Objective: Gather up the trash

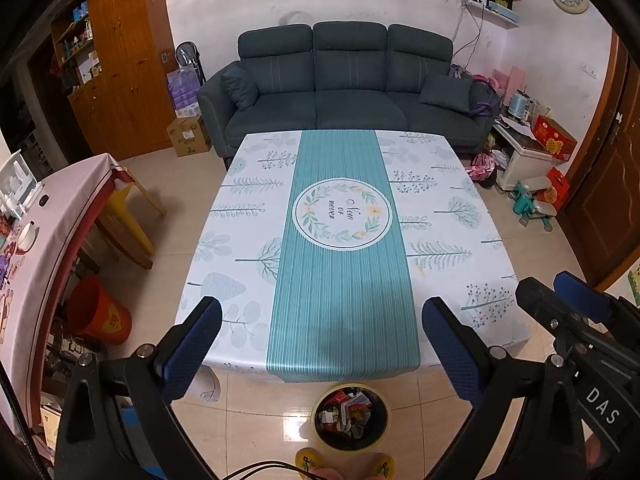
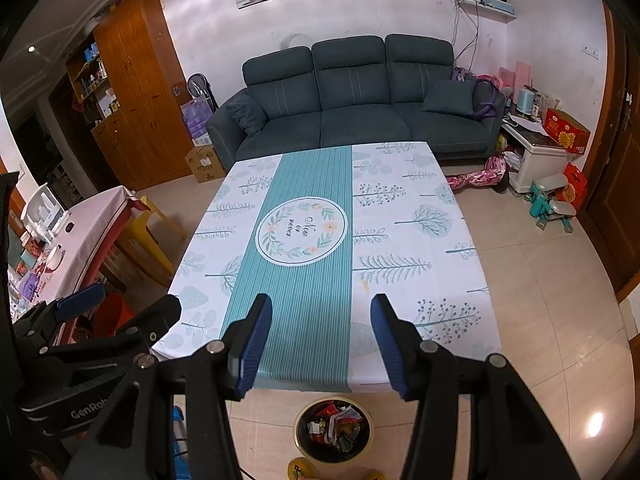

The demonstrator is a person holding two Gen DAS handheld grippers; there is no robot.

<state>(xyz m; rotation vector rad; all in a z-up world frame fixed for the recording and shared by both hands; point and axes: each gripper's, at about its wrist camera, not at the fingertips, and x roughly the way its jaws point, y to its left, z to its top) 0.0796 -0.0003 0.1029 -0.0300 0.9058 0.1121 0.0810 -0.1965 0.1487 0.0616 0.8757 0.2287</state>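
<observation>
A round bin (image 1: 350, 416) (image 2: 333, 429) full of mixed wrappers and scraps stands on the floor at the table's near edge. The table (image 1: 440, 216) (image 2: 400, 216) carries a white leaf-print cloth with a teal runner, and no loose trash shows on it. My left gripper (image 1: 324, 340) hangs open above the table's near edge with nothing between its blue pads. My right gripper (image 2: 322, 340) is open too, empty, over the same edge. Each gripper shows at the side of the other's view: the right one (image 1: 568, 296) and the left one (image 2: 120, 304).
A dark sofa (image 1: 344, 84) sits behind the table. A side table with a pink cloth (image 1: 48, 224), yellow stools (image 1: 132, 216) and a red bucket (image 1: 98, 312) are on the left. Boxes and a white cabinet (image 1: 528, 156) crowd the right. The person's slippers (image 1: 344, 466) are by the bin.
</observation>
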